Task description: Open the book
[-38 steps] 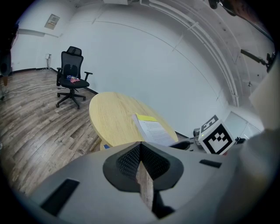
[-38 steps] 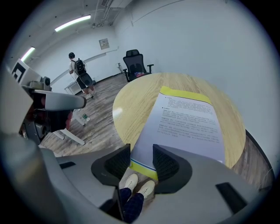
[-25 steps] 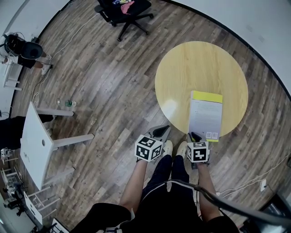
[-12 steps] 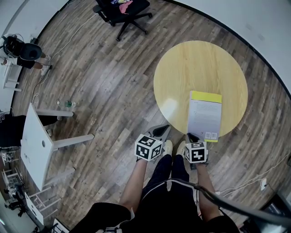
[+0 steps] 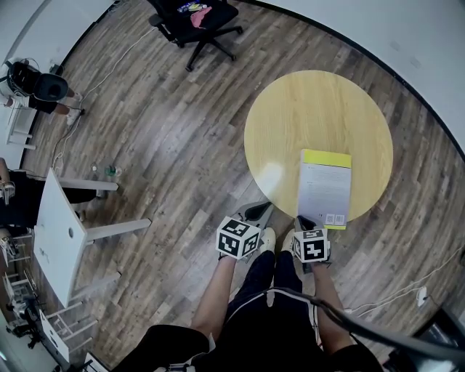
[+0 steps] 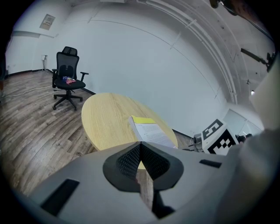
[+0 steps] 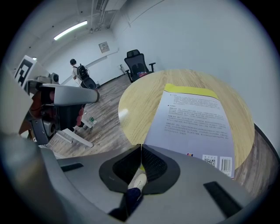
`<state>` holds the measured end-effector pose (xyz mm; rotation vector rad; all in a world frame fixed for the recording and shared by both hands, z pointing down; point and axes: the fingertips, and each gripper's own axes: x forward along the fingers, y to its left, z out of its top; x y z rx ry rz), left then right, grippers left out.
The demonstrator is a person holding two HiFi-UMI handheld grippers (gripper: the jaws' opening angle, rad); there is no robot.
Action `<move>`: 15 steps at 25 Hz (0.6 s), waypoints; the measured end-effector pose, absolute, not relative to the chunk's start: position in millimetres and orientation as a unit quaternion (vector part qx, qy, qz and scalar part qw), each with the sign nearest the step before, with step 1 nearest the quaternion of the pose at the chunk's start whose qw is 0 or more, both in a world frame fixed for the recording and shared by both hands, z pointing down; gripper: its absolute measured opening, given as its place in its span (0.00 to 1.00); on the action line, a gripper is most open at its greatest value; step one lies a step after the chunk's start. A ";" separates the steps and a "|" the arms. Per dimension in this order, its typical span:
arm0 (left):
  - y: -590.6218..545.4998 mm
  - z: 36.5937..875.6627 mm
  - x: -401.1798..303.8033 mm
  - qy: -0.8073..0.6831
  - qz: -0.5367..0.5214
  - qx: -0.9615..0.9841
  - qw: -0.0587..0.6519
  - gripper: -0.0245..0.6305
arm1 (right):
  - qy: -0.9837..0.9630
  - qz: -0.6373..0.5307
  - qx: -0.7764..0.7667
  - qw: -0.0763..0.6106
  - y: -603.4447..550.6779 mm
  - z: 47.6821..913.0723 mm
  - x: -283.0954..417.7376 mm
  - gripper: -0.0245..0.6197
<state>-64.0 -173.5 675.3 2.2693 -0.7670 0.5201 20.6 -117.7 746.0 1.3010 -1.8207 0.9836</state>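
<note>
The book (image 5: 325, 187) lies closed on the round yellow table (image 5: 305, 116), pale printed cover up, with a yellow strip at its far end. My right gripper (image 5: 305, 221) hovers just short of the book's near left corner. Its jaws are closing the last bit, tips together, with nothing between them. In the right gripper view (image 7: 141, 146) the book (image 7: 194, 122) fills the table ahead. My left gripper (image 5: 256, 211) is shut and empty, off the table's near left edge. In the left gripper view (image 6: 140, 144) the book (image 6: 148, 130) lies beyond the jaws, on the table (image 6: 105, 118).
A black office chair (image 5: 196, 18) stands on the wood floor beyond the table. A white table (image 5: 54, 232) is at the left, with small bottles (image 5: 109, 168) on the floor nearby. My shoes (image 5: 269, 234) are between the grippers. A person (image 7: 78, 70) stands far off.
Both grippers stay at the table's near edge and the book has not moved. Only the head view has drifted slightly.
</note>
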 end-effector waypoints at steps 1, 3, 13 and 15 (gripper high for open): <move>-173.0 675.0 -63.8 -0.295 0.200 0.871 0.338 0.04 | -0.700 0.378 0.501 0.341 -117.6 745.4 21.0 0.06; -172.3 675.3 -64.4 -0.295 0.200 0.871 0.339 0.04 | -0.700 0.378 0.505 0.336 -118.2 743.4 21.4 0.05; -165.0 676.9 -61.4 -0.295 0.201 0.870 0.341 0.04 | -0.704 0.374 0.513 0.319 -118.4 731.6 24.4 0.05; -164.5 675.8 -59.9 -0.294 0.200 0.870 0.340 0.04 | -0.704 0.372 0.515 0.316 -118.7 728.2 26.0 0.05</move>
